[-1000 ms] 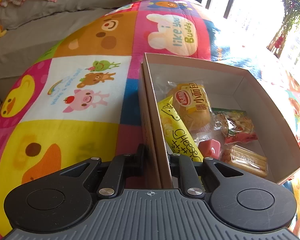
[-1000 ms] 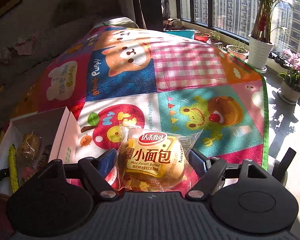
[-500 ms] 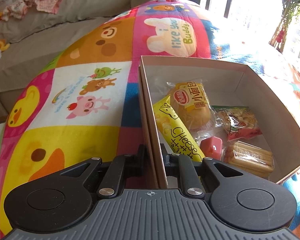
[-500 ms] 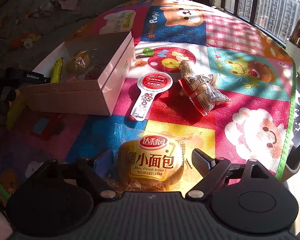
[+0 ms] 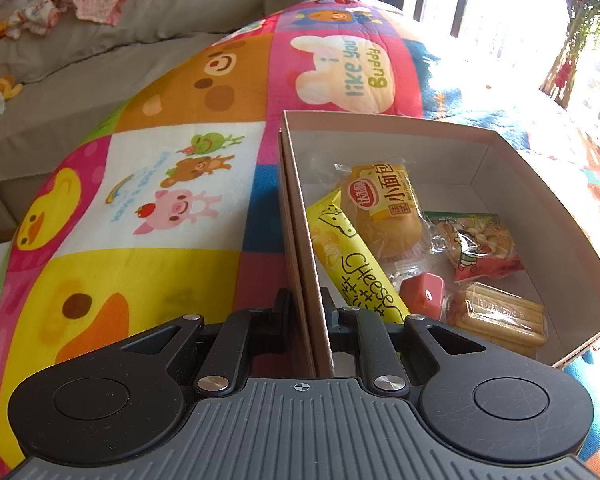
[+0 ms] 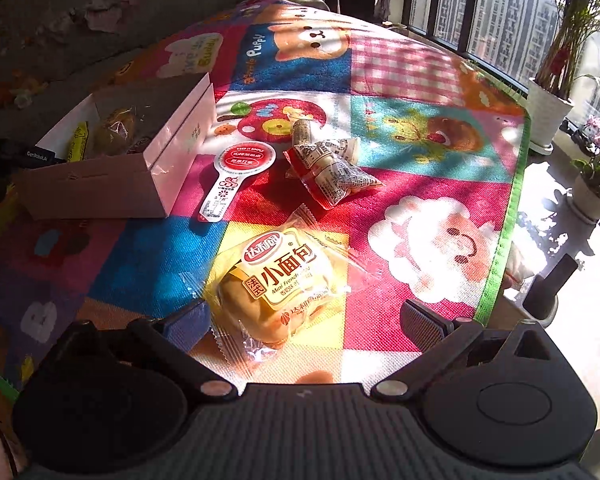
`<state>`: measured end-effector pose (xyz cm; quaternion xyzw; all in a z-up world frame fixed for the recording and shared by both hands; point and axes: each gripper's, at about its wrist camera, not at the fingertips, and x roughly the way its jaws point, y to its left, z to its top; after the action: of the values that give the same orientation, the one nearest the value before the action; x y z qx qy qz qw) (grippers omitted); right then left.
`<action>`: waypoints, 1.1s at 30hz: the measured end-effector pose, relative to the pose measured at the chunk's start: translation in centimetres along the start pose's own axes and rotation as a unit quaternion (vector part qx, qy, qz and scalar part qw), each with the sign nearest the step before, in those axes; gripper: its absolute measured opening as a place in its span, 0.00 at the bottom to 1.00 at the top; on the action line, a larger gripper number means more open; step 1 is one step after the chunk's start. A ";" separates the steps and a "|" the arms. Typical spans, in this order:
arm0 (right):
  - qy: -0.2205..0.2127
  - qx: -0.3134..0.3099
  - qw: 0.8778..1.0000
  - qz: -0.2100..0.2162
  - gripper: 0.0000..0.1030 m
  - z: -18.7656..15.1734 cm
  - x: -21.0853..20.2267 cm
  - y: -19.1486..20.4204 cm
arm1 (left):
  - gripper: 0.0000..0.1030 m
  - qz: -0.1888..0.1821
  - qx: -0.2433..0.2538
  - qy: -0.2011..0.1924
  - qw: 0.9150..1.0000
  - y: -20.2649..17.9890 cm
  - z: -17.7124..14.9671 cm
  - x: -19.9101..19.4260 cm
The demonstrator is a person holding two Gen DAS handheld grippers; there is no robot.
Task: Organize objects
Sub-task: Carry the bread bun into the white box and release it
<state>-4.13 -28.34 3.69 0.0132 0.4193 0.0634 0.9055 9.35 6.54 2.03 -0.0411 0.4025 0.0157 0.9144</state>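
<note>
Soft bread (image 6: pixel 278 282) squashes easily; grab its puffy middle gently. Right claw (image 6: pixel 306 318) is wide. Left claw (image 5: pixel 305 314) pinches the box (image 5: pixel 300 240) wall.

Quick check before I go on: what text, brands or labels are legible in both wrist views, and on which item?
"Cheese": yellow stick pack in the box.
"小面包", "Mini French": bread packet on the mat between the right tongs.
"小面包": second bread packet in the box.
"i like you Buddy": play mat.
"Puppy": mat panel.
"KEEP IT SIMPLE": red round tag.
Biscuit pack: print too small to read.
</note>
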 end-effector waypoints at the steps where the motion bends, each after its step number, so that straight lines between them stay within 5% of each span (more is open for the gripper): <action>1: 0.005 0.033 0.999 0.018 0.98 0.3 0.4 -0.2 | 0.15 0.000 0.000 0.000 1.000 0.0 0.0 0.0; 4: 0.021 0.112 0.992 0.057 0.98 1.2 2.2 -0.5 | 0.15 -0.003 0.000 -0.001 1.000 0.1 -0.1 0.0; 7: 0.022 0.118 0.992 0.025 0.97 1.8 4.1 0.4 | 0.15 -0.004 -0.004 0.000 1.000 0.1 -0.1 0.0; 10: 0.024 0.078 0.997 -0.014 0.86 2.0 4.9 2.0 | 0.15 -0.006 -0.005 -0.001 1.000 0.1 -0.1 0.0; 11: 0.026 0.065 0.997 -0.019 0.74 2.1 4.9 2.4 | 0.15 -0.007 -0.006 -0.001 1.000 0.2 -0.1 0.0; 14: 0.040 0.047 0.998 0.001 0.61 2.1 4.2 3.0 | 0.15 -0.014 -0.020 -0.001 1.000 0.6 0.1 -0.1; 24: 0.024 0.007 1.000 0.002 0.60 1.7 0.9 5.2 | 0.13 0.005 0.001 -0.081 0.997 -0.2 0.1 -2.4; 33: 0.019 -0.016 0.998 0.053 0.60 0.5 0.5 7.1 | 0.11 0.017 -0.015 -0.107 0.994 -0.5 -1.3 -2.5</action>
<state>-4.18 -21.27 4.16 0.0197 0.4340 0.1184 0.8929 6.73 5.98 3.09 -0.0459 0.3024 0.0418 0.9512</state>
